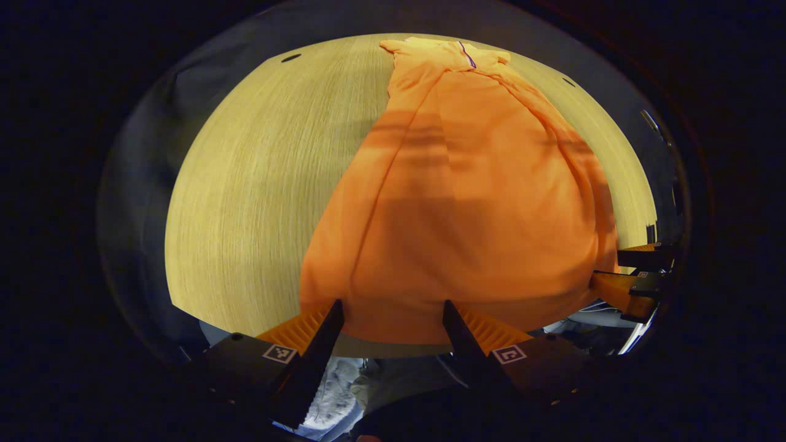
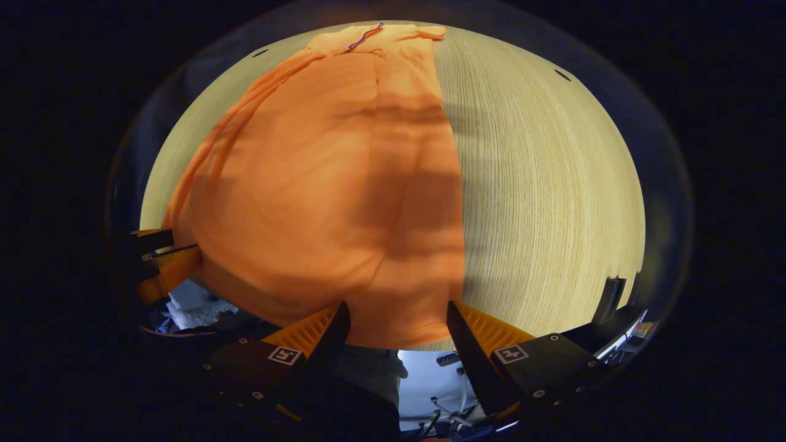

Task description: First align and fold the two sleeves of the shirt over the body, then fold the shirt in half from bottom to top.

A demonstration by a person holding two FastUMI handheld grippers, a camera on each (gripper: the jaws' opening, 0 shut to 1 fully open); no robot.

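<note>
Both grippers, left gripper (image 1: 393, 319) and right gripper (image 2: 398, 320), stood wide apart at the hem of the shirt (image 1: 466, 209): soft, light, probably slippery; best taken at the bottom corners.

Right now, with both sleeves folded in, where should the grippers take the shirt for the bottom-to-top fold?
Probably the hem of the shirt, one bottom corner per gripper, approaching from the near table edge. The hem overhangs the table there, and the open left gripper and right gripper already straddle it.

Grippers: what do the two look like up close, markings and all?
The left gripper and right gripper look alike: two wedge-shaped jaws with ribbed inner faces on dark blocky bodies, a small square black-and-white tag on each side. Round screw heads dot the right gripper's body.
</note>
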